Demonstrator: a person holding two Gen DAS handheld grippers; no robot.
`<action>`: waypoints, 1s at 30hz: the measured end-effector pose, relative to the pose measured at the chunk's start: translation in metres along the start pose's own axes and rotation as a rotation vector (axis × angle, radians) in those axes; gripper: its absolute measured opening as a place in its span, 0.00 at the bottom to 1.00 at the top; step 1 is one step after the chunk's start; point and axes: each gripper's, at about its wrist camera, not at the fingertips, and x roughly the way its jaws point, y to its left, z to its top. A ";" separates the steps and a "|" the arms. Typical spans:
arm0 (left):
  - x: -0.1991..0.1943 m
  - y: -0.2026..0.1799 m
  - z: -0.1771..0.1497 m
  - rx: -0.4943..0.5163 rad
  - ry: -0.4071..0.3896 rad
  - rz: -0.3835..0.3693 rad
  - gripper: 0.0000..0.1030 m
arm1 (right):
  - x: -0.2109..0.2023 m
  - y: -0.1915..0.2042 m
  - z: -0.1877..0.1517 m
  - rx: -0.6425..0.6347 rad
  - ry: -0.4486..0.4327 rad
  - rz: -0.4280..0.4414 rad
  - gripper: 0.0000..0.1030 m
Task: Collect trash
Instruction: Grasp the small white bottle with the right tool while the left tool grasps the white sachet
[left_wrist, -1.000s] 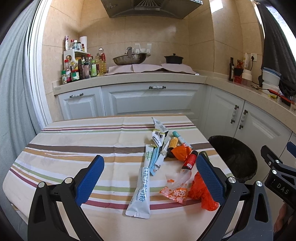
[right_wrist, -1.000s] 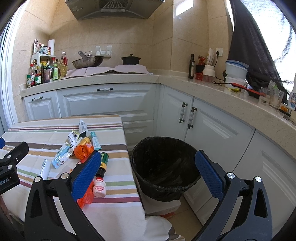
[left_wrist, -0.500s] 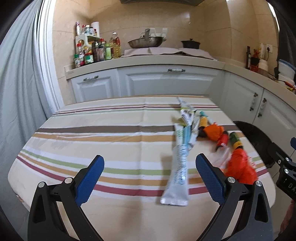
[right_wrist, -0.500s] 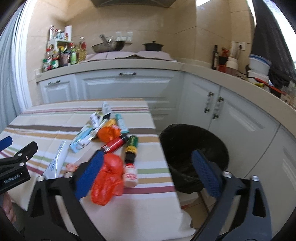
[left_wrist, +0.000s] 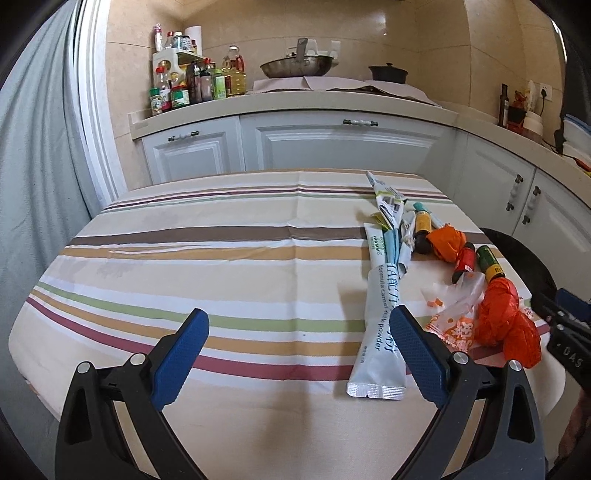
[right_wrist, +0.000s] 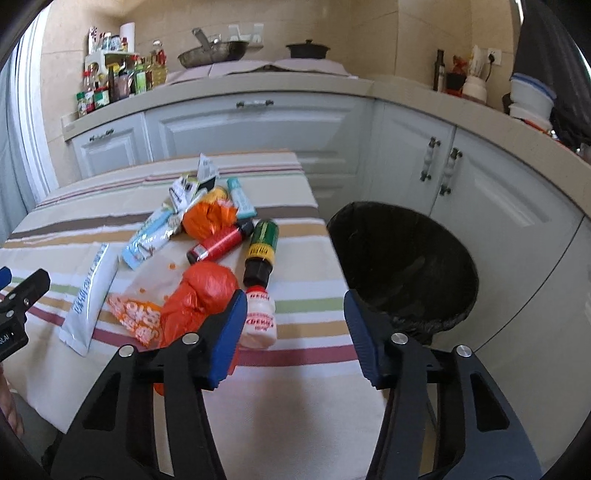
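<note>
Trash lies on the right side of the striped table: a long white milk-powder sachet, an orange crumpled bag, an orange-print wrapper, a red bottle, a green bottle, a small white bottle and several packets. The black-lined bin stands right of the table. My left gripper is open and empty, its right finger beside the sachet. My right gripper is open and empty, just right of the small white bottle and orange bag.
White kitchen cabinets run behind and to the right of the table. The counter holds spice bottles, a wok and a black pot. A grey curtain hangs at the left.
Both grippers have come lower and closer to the table. The right one swung left from facing the bin to over the trash at the table's edge.
</note>
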 end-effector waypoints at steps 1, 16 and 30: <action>0.001 -0.001 0.000 0.001 0.002 -0.002 0.93 | 0.003 0.001 -0.001 -0.006 0.008 0.003 0.48; 0.009 -0.013 -0.003 0.020 0.029 -0.032 0.93 | 0.024 0.006 -0.004 -0.019 0.064 0.061 0.25; 0.026 -0.031 -0.012 0.050 0.080 -0.092 0.71 | 0.023 -0.010 -0.005 0.016 0.055 0.060 0.25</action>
